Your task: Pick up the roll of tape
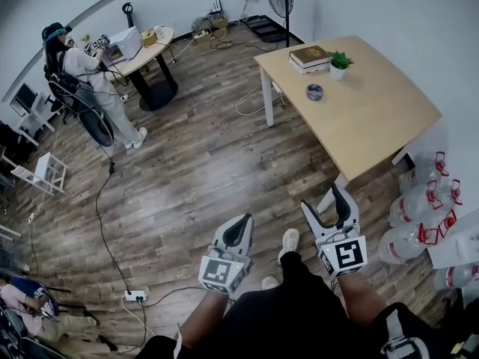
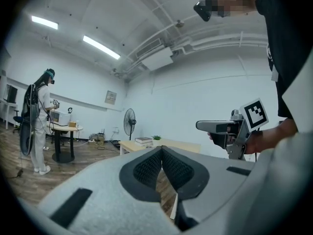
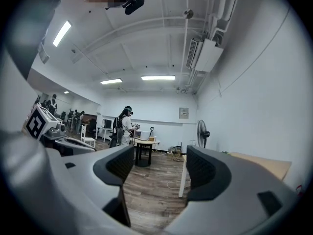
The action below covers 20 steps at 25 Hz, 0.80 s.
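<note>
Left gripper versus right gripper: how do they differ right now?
The left gripper has its jaws together; the right gripper has its jaws wide apart. The right gripper is nearer the table than the left gripper. Both hold nothing and are well short of the roll of tape.

Held over wood floor (image 1: 187, 178): left gripper (image 1: 238, 232) jaws together, right gripper (image 1: 327, 203) jaws apart, roll of tape (image 1: 315, 91) well apart on table (image 1: 374, 118) near plant (image 1: 340, 62).

Tape (image 1: 315, 91) on the counter (image 1: 374, 114) is just a tiny bluish blob from the head view, no detail at all. Book (image 1: 309, 55) cover is unreadable too. Bottles (image 1: 426, 223) by the wall get chopped off by the right edge.
</note>
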Tool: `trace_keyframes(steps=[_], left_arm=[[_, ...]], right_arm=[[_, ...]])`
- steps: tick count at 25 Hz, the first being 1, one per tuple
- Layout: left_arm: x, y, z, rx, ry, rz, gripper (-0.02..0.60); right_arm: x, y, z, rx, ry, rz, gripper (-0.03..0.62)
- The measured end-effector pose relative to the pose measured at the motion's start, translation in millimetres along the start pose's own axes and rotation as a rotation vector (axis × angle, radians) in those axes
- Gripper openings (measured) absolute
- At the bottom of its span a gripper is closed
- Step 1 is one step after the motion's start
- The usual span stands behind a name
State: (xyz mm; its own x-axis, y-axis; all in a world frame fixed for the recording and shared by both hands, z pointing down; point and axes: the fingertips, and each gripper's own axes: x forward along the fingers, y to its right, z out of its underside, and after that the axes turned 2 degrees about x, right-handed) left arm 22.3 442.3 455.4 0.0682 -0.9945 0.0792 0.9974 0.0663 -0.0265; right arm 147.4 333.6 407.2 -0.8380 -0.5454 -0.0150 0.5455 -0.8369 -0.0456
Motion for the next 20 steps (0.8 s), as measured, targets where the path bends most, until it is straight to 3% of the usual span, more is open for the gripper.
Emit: trace_keyframes(steps=[6, 20], left_arm=[[39.2, -17.2, -3.6, -0.013, -0.009, 0.004, 0.002], [180.9, -64.5, -26.6, 0.029, -0.015, 0.012, 0.002]], right_arm=[[35.4, 30.8, 7.7, -0.006, -0.012, 0.030, 0.350], [140.5, 142.9, 23.0, 0.012, -0.047, 0.044, 0.351]])
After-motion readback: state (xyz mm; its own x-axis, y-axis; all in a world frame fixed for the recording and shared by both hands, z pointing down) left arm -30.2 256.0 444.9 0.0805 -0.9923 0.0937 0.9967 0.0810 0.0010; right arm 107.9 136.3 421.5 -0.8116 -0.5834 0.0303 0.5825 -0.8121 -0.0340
